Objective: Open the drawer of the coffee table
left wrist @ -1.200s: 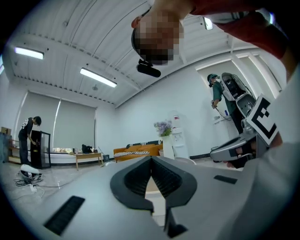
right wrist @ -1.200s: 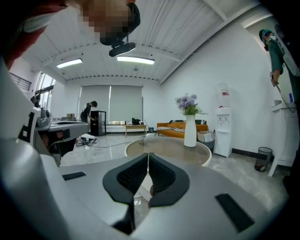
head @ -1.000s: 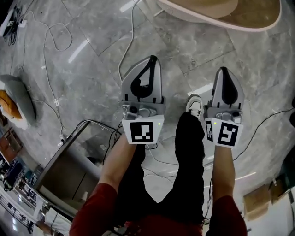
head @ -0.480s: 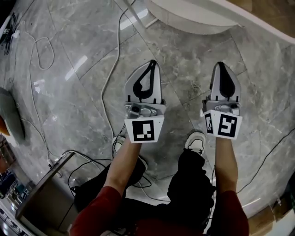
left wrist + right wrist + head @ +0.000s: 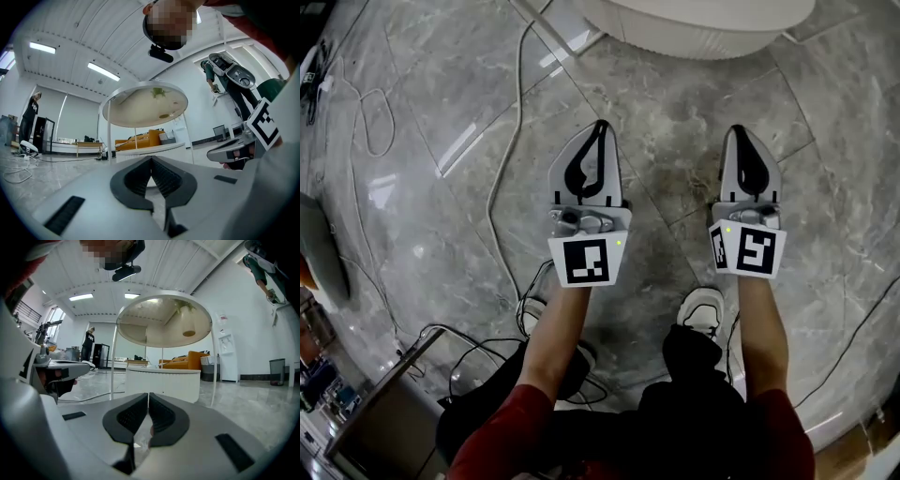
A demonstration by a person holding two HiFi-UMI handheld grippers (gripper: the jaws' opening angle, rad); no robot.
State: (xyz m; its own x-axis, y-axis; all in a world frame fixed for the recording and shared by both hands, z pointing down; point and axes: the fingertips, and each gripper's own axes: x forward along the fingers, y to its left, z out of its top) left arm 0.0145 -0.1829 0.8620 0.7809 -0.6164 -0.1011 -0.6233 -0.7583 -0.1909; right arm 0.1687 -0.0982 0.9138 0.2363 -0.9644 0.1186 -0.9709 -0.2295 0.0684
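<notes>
Left claw (image 5: pixel 601 131) and right claw (image 5: pixel 742 134) both closed, empty. Table (image 5: pixel 164 324) dead ahead, near, untouched. Drawer presumably in white drum (image 5: pixel 161 380), likely light and free-sliding. Grab at front dot (image 5: pixel 163 392) if that's a knob.

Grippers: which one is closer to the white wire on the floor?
The left gripper, at the head view's left. The white wire runs down the floor just beside it; the right gripper is farther away, on the other side.
</notes>
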